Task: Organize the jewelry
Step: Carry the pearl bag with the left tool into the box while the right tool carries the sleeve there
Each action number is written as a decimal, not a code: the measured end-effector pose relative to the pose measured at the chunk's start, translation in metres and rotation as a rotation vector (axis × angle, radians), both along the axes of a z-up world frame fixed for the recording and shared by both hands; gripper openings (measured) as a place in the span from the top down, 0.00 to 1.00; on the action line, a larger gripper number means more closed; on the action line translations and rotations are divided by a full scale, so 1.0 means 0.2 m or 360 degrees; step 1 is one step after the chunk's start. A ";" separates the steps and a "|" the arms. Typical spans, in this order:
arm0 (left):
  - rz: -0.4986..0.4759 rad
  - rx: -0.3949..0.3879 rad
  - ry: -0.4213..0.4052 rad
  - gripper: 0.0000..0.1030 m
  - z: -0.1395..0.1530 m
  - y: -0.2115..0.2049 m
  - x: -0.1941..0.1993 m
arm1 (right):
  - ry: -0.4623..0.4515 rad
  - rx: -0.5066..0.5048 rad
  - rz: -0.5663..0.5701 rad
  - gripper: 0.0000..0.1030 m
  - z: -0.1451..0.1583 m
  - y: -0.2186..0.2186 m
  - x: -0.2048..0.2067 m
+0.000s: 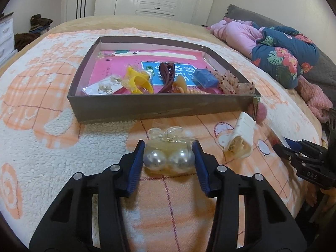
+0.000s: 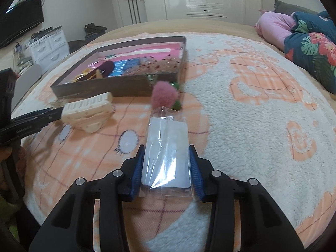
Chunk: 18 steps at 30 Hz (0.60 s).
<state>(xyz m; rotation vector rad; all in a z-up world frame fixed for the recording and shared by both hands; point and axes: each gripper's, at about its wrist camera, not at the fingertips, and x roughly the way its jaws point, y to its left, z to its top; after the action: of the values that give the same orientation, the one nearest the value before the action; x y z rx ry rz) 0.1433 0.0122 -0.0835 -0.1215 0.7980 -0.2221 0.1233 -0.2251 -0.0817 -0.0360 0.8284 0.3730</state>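
Gripping from both sides, the left gripper (image 1: 169, 157) has its blue pads partly closed against a clear plastic hair claw with two large pearl beads (image 1: 168, 151), which rests on the peach-and-white fleece blanket (image 1: 42, 126). The right gripper (image 2: 166, 168), also partly closed, pinches a flat transparent plastic packet with a white card inside (image 2: 166, 147); its pads touch the packet's long edges.

What matters next is where the shallow grey cardboard box (image 1: 159, 107) lies. For the left gripper it sits dead ahead at twelve o'clock, near, its long side running across the line of reach. For the right gripper it lies off toward eleven o'clock (image 2: 105, 88), farther away, so the left hand looks nearer for a drop. The packet's long axis runs straight away along the fingers toward twelve.

A cream ridged hair clip (image 1: 239, 134) and a fuzzy pink pompom (image 2: 164, 94) lie outside the box.
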 end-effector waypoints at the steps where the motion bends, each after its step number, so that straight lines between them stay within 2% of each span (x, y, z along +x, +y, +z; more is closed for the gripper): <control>1: -0.0007 -0.0001 -0.0001 0.64 0.00 0.00 0.00 | -0.0003 0.0001 0.0019 0.62 0.00 0.01 -0.01; 10: -0.0046 -0.0049 -0.0038 0.64 0.05 0.02 -0.10 | -0.0018 0.0018 0.0135 0.63 0.05 0.07 -0.08; 18: -0.0039 -0.0084 -0.0084 0.64 0.13 0.05 -0.16 | -0.0122 -0.0016 0.0249 0.63 0.16 0.19 -0.16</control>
<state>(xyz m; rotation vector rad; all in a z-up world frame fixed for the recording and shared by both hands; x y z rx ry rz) 0.1111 0.0217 -0.0585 -0.1547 0.7415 -0.2686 0.0907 -0.1878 -0.0500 -0.1242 0.7535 0.5117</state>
